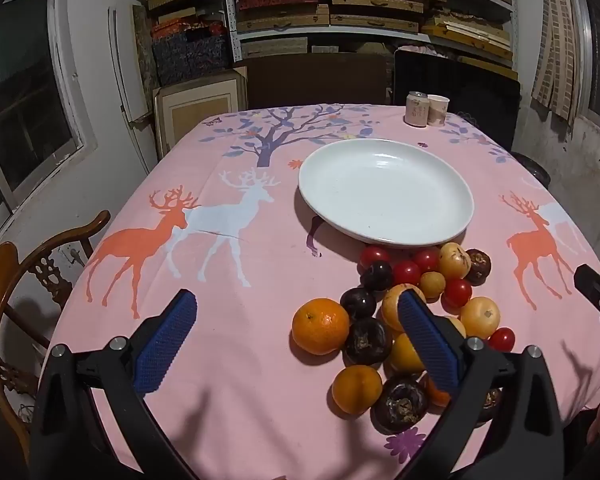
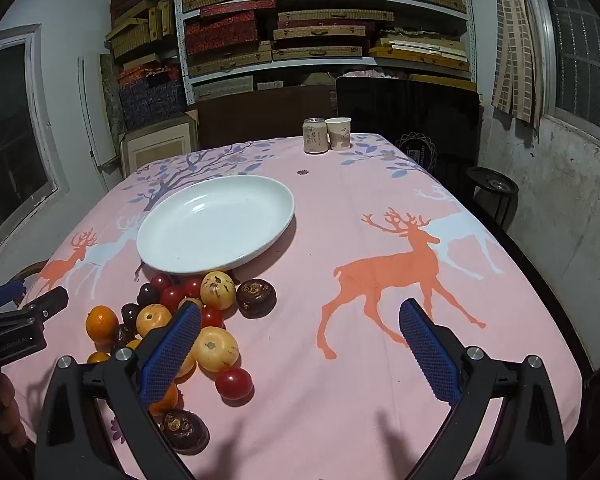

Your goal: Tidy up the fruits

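Pink deer-print tablecloth carries a white plate, bare, with every fruit heaped just in front of it; sorting looks unstarted. Left gripper and right gripper both gape wide, holding nothing. Only the right wrist view shows the stool beyond the plate's table.

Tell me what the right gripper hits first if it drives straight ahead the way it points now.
Probably bare pink tablecloth: the open right gripper aims down at the orange deer print, with the fruit pile off to its left. Depth is uncertain.
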A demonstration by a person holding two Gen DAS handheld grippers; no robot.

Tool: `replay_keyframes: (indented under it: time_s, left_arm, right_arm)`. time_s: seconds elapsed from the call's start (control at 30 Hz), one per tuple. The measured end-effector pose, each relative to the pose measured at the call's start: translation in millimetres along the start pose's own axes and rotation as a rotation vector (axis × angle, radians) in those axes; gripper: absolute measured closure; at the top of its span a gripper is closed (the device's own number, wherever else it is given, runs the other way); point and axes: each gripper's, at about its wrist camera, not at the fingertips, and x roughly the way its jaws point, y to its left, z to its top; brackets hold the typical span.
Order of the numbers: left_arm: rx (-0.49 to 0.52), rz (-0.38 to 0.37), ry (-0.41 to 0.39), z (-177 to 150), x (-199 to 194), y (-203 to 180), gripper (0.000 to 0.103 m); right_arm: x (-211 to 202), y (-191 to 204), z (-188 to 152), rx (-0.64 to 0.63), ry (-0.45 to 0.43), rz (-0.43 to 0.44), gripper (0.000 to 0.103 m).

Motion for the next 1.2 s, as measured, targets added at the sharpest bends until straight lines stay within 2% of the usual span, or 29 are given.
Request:
replay_keyframes:
  time_s: [0.47, 1.2]
  left_arm:
    - [0.009, -0.007, 0.016, -6, 5, -3, 0.004]
    - [0.006, -0.015, 0.04, -8, 13, -2, 0.004]
  right_arm:
    - [9, 7, -10, -0.02, 0.007, 0.0, 0.004]
    - [5, 12, -7, -0.039, 0.021, 0.004, 0.004]
